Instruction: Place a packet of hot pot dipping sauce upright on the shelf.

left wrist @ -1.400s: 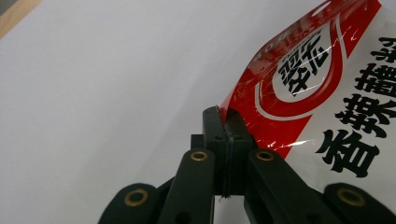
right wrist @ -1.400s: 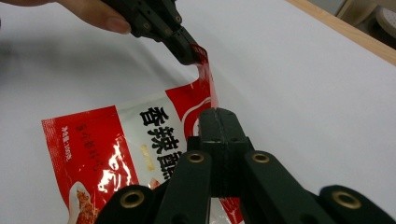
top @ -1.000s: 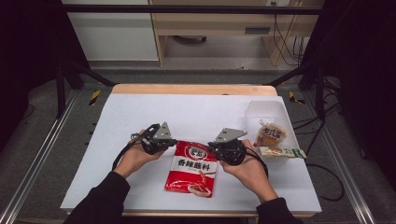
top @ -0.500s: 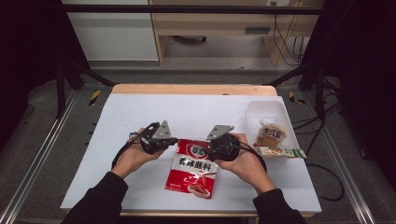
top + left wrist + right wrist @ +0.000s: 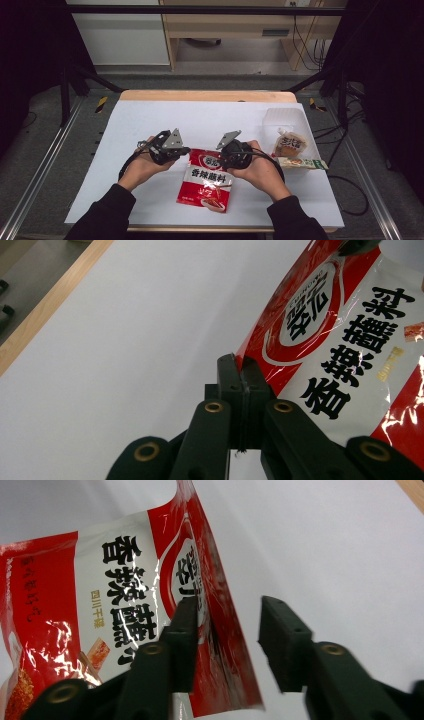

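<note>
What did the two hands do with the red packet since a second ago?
The right gripper slid a little leftward along the red seasoning packet's top edge, and its jaws have just been closing, the edge between them but not pinched. The left gripper stayed shut on the packet's corner. The sauce pouch didn't move.

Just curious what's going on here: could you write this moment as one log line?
left gripper: shut on red seasoning packet corner | right gripper: jaws just closing, packet edge between, not clamped | clear tub: apart
</note>
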### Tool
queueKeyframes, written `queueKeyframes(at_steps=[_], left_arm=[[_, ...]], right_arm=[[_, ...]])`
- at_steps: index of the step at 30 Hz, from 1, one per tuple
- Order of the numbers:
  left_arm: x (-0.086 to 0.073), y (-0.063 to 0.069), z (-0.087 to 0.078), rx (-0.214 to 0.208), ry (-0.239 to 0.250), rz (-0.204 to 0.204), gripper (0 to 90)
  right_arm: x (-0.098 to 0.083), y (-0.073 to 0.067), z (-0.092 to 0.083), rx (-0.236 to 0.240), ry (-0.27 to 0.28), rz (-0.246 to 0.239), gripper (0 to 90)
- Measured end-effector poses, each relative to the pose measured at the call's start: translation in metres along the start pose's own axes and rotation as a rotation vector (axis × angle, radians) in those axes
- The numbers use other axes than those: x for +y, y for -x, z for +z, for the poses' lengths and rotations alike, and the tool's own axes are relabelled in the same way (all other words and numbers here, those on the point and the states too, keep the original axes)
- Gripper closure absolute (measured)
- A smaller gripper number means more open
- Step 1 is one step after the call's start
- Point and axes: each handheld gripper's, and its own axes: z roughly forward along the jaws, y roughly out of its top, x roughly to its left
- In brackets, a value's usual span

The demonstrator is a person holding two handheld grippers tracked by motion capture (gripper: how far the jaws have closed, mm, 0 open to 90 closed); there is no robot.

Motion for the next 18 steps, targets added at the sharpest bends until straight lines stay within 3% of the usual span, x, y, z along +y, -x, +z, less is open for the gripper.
queueKeyframes(at_steps=[9, 18], left_arm=[[0.0006, 0.0003, -0.0019, -0.001, 0.000, 0.003, 90.0], [0.0002, -0.0006, -0.0031, -0.006, 0.002, -0.006, 90.0]], right_arm=[[0.0024, -0.0026, 0.0037, 0.025, -0.055, -0.004, 85.1], [0.0059, -0.0035, 0.0031, 0.035, -0.063, -0.010, 88.9]])
